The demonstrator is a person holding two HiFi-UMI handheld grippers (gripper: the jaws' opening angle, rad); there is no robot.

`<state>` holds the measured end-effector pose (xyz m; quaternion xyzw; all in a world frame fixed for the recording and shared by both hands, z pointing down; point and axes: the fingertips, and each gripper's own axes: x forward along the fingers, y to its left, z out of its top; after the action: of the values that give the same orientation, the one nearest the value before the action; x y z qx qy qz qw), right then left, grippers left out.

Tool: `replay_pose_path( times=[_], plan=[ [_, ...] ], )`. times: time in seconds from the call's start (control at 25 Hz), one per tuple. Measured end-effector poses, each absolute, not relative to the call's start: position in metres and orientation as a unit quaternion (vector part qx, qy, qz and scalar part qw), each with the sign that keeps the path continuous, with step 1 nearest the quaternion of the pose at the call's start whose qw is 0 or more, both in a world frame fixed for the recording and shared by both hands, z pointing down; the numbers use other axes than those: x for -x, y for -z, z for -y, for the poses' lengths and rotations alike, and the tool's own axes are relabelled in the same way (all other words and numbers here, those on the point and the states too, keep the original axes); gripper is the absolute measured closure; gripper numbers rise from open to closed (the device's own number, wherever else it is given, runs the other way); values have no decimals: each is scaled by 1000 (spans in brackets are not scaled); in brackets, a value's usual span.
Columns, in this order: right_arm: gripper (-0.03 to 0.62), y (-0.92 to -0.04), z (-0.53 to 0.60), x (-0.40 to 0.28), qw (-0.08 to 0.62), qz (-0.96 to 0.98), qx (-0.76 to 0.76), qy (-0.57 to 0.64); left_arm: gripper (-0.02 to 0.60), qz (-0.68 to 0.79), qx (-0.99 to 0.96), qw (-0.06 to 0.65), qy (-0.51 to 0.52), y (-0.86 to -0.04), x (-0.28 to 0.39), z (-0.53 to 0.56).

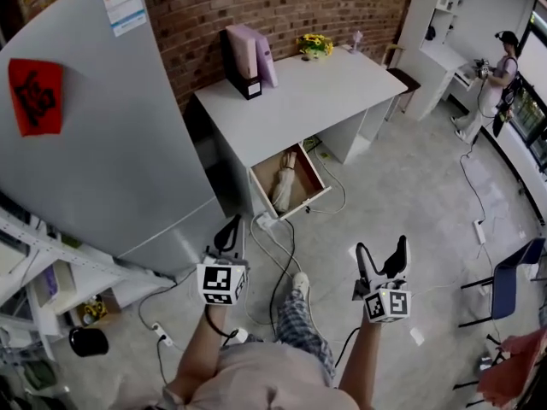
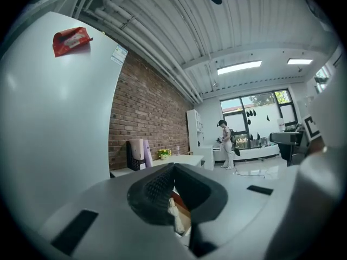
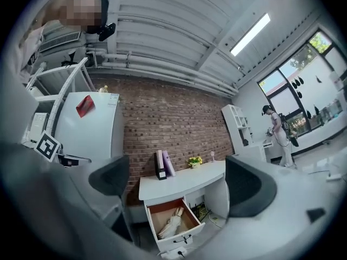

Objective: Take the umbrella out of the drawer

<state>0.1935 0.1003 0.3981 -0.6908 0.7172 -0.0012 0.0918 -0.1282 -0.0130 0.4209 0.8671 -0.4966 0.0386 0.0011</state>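
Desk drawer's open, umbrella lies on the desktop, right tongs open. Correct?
No. The umbrella lies inside the open drawer, not on the desktop, as the right gripper view shows. Drawer open and right tongs open are correct.

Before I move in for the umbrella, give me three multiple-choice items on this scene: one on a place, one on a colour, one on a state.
1. The umbrella lies:
A. on the floor
B. in the open drawer
C. on a chair

2. The flowers on the desk are:
A. yellow
B. red
C. blue

3. The right gripper is:
A. shut on a cable
B. shut on a handle
C. open and empty

Answers:
1 B: it lies folded inside the pulled-out drawer.
2 A: the blooms at the desk's back edge are yellow.
3 C: its jaws stand apart with nothing between them.
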Motion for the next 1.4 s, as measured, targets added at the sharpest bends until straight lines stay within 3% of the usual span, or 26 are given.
replay_pose_path(
  times=[0.68,1.4],
  plan=[
    [52,-407,133,-273,74,-799,595,40,557,574,-817,30,-51,-425,33,182],
    [54,-458,246,-247,45,-835,538,103,557,595,-798,56,-81,-461,25,258]
  ],
)
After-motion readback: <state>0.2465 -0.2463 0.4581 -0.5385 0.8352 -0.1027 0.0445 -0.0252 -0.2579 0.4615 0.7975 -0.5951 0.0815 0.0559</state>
